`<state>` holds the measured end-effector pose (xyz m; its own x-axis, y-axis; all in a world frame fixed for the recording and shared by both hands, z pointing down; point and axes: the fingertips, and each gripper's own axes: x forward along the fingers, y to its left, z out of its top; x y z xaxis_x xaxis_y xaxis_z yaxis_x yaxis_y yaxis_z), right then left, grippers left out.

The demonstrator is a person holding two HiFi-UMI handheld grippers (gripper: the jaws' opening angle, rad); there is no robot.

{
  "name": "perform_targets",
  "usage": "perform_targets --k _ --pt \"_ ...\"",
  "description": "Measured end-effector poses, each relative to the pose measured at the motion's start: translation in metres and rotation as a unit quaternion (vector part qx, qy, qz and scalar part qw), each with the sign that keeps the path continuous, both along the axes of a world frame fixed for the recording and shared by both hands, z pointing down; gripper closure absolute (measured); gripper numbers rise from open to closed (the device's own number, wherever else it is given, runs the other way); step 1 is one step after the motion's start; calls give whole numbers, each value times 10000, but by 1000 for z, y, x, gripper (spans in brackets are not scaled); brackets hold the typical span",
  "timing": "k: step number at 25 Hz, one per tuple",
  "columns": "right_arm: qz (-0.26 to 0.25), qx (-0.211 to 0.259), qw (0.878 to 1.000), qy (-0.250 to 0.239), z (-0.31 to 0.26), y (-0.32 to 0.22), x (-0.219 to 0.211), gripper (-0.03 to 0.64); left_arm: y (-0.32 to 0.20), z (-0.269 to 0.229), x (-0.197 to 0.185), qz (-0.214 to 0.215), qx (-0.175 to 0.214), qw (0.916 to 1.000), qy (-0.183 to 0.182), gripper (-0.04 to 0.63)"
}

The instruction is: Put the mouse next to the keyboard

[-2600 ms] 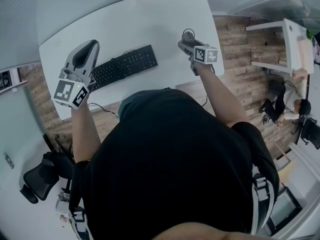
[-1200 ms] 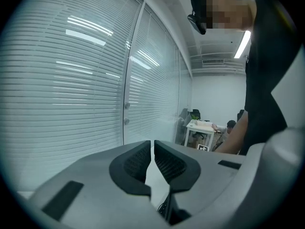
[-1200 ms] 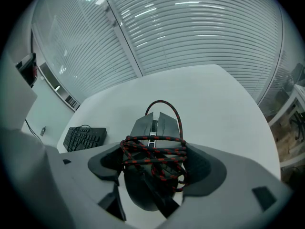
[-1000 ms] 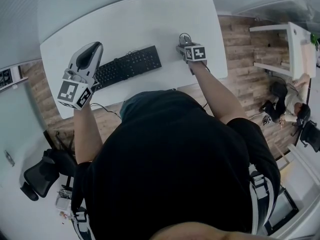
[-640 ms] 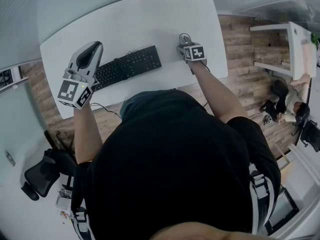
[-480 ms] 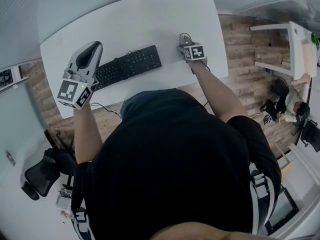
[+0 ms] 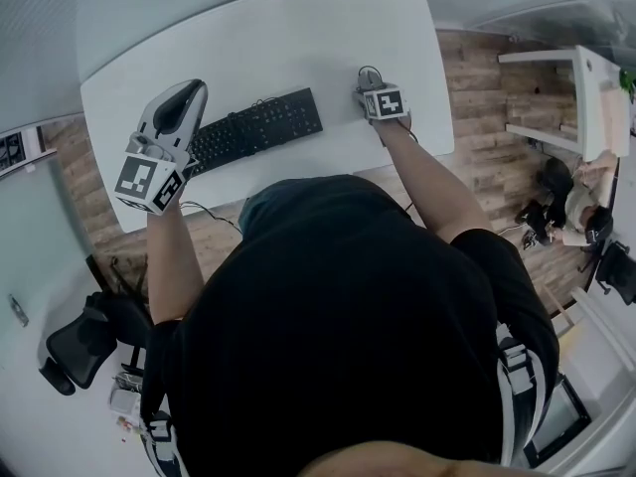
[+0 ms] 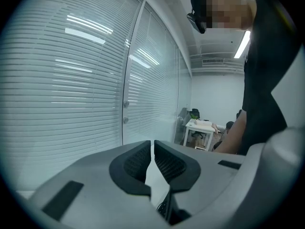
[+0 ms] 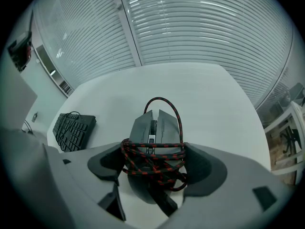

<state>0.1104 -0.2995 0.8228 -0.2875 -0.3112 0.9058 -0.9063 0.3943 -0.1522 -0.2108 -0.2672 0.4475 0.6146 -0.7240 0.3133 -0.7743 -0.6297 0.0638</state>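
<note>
One black keyboard (image 7: pixel 253 130) lies on the white table (image 7: pixel 298 38). Right of the keyboard and well apart from it, one grey mouse (image 9: pixel 153 132) sits between the jaws of the right gripper (image 9: pixel 155 166), which press on its sides. A red-black cable (image 9: pixel 180 113) is wound around the mouse. The left gripper (image 8: pixel 152 162) hovers over the keyboard's left end, its jaws nearly together on nothing. In the head view the right gripper covers most of the mouse, which perhaps rests on the table.

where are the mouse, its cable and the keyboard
mouse (image 9: pixel 142 128): right gripper view, left button.
cable (image 9: pixel 152 145): right gripper view, strand wrapped across the mouse.
keyboard (image 7: pixel 253 127): head view, middle of the keys.
</note>
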Motion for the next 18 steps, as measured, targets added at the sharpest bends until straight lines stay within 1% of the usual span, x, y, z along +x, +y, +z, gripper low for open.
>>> perform_targets --k 3,18 --pt "15 24 10000 4 -1 0 1 218 2 -2 1 -16 5 9999 138 555" --pt "67 225 9997 -13 -15 -3 5 218 3 -6 4 2 73 9999 69 555"
